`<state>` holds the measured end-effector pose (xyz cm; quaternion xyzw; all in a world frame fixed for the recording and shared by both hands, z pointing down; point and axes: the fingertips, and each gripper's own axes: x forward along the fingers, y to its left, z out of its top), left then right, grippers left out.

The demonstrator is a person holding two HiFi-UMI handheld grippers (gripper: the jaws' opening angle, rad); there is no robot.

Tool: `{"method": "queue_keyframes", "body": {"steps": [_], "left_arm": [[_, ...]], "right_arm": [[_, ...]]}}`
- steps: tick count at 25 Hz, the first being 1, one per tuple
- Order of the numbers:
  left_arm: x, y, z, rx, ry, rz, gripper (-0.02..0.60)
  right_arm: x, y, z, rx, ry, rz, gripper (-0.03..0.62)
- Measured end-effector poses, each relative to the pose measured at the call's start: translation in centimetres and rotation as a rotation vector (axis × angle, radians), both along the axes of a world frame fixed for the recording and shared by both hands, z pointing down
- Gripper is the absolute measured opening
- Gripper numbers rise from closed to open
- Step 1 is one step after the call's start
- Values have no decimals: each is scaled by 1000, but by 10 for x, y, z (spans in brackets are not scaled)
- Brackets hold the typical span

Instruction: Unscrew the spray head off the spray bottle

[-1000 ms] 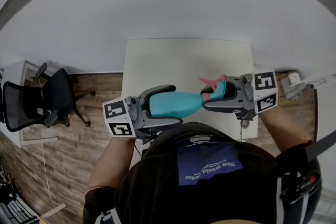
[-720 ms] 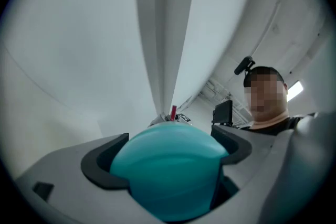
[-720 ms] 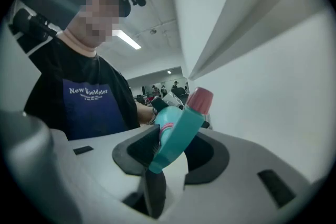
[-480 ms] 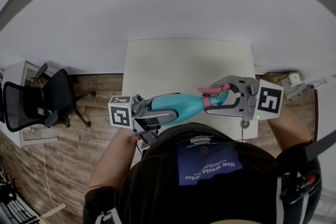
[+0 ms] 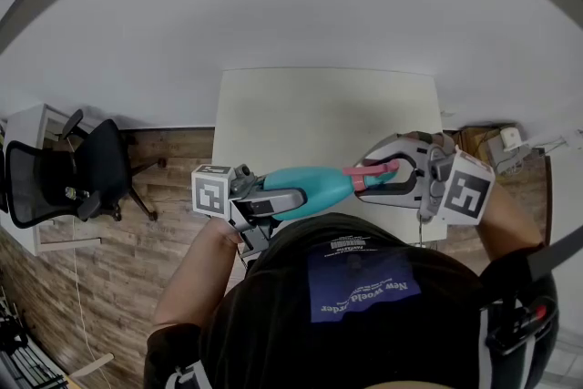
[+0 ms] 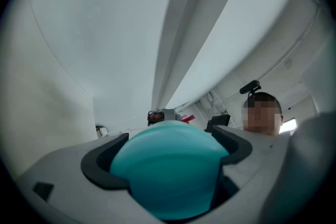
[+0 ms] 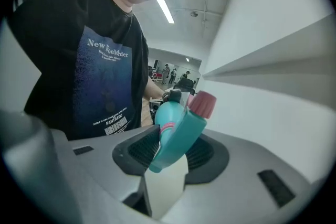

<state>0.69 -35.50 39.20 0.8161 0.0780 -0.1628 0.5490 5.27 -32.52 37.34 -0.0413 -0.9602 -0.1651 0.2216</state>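
My left gripper clamps the rounded teal plastic spray bottle by its body, holding it level above the white rectangular table. My right gripper grasps its teal, pink-nozzled spray head.

Pale rectangular table, top plain, far edge near the white wall. Stands on wood-plank floor. Black office chair on the floor to its left.

Bright, even indoor light from a ceiling strip light; strong fisheye bending, dark vignetted corners; nearest bottle softly blurred.
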Motion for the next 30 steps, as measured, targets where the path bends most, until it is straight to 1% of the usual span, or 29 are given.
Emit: {"method": "queue_keyframes", "body": {"steps": [6, 9, 12, 17, 19, 24, 27, 30], "left_arm": [[1, 3, 6, -28, 7, 24, 508], [-1, 4, 15, -50, 6, 12, 508], [-6, 1, 15, -44, 5, -7, 508], [-35, 1, 16, -33, 7, -18, 508], [-45, 2, 16, -32, 10, -29, 508], [-31, -4, 12, -25, 7, -70, 508], [-35, -9, 11, -18, 7, -95, 508], [-38, -15, 4, -9, 15, -115, 508]], "right_arm": [[2, 0, -1, 112, 41, -20, 130], [14, -2, -3, 124, 34, -2, 130], [16, -4, -8, 128, 13, 2, 130], [0, -4, -6, 95, 35, 25, 130], [0, -5, -8, 74, 34, 46, 130], [44, -15, -18, 14, -5, 112, 130], [57, -23, -23, -17, -37, 158, 130], [67, -31, -36, -41, -72, 182, 130]]}}
